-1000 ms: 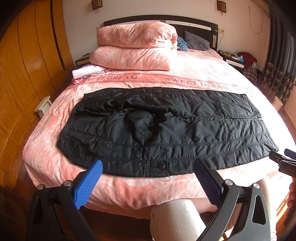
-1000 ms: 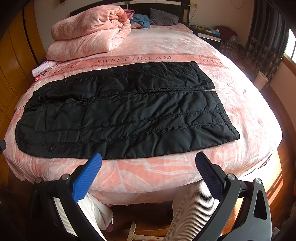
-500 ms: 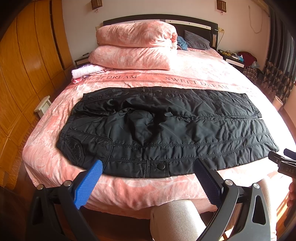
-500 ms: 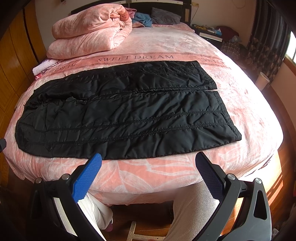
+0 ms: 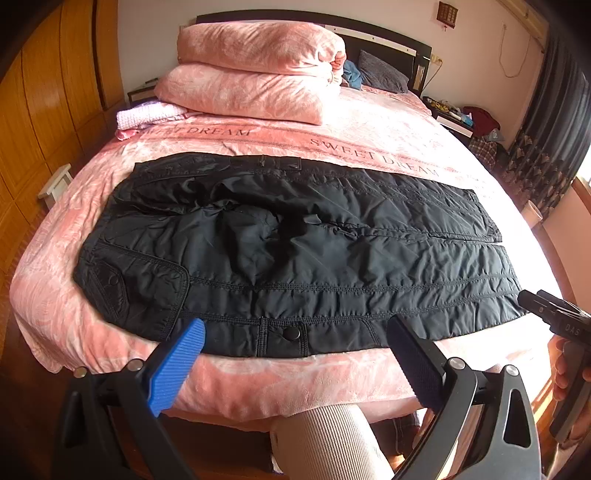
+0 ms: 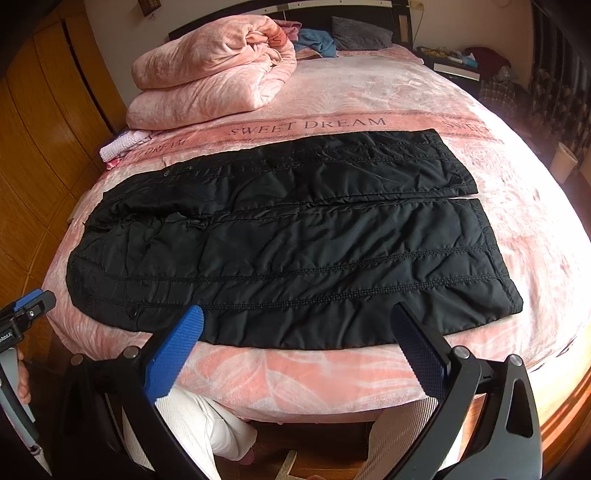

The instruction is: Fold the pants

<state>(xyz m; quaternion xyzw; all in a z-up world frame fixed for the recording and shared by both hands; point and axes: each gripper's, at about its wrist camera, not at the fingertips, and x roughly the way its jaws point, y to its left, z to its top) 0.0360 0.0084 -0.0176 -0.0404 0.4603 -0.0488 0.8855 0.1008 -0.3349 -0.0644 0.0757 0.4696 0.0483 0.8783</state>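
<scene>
Black pants (image 5: 295, 254) flat on "SWEET DREAM" bedspread (image 5: 369, 147); both grippers' jaws apart, empty.

Both wrist views face bed (image 5: 258, 384), foot-side

We note a bed (image 5: 369, 140) w/ pink cover lettered "SWEET DREAM", centre of rm. Dark headboard (image 5: 388, 40) at 12 o'clock against pale wall (image 5: 472, 33). Folded pink quilt (image 5: 255, 70) at 11. Wood-panel wardrobe (image 5: 40, 96) runs 8–10 o'clock. Nightstand (image 5: 452, 118) w/ clutter at 2; patterned dark curtains (image 5: 550, 140) at 3, bright daylight beyond. White bin (image 6: 563, 160) at 3 in right view. Wood floor (image 6: 565, 413) at 4.
</scene>
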